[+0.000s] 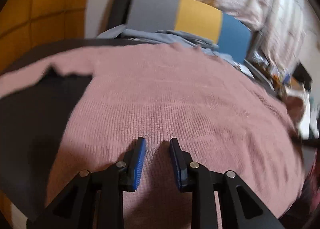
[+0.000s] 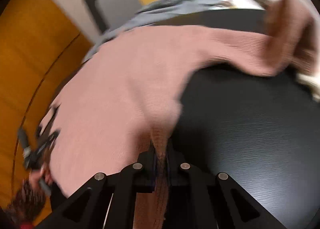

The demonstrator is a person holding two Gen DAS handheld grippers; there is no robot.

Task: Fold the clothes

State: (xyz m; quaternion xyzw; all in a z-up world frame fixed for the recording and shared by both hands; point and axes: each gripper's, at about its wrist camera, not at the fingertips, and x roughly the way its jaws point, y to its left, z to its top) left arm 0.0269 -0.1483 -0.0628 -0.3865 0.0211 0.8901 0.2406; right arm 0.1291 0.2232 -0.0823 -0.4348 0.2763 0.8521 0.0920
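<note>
A pink knitted sweater (image 1: 170, 92) lies spread on a dark table (image 1: 36, 112). My left gripper (image 1: 157, 143) is open, its blue pads just above the sweater's near part, with nothing between them. In the right wrist view the same sweater (image 2: 120, 88) stretches across the table (image 2: 250, 129), one sleeve (image 2: 240, 48) reaching to the right. My right gripper (image 2: 161, 149) is shut on the sweater's bottom edge, a bunch of knit pinched between its fingers. The left gripper (image 2: 40, 149) shows blurred at the sweater's left edge.
A blue-grey garment (image 1: 176, 36) lies crumpled at the table's far edge, also in the right wrist view (image 2: 170, 6). Behind it stand grey, yellow and blue panels (image 1: 198, 22). A yellow wall (image 1: 40, 8) is at the left. Clutter (image 1: 280, 72) sits at the right.
</note>
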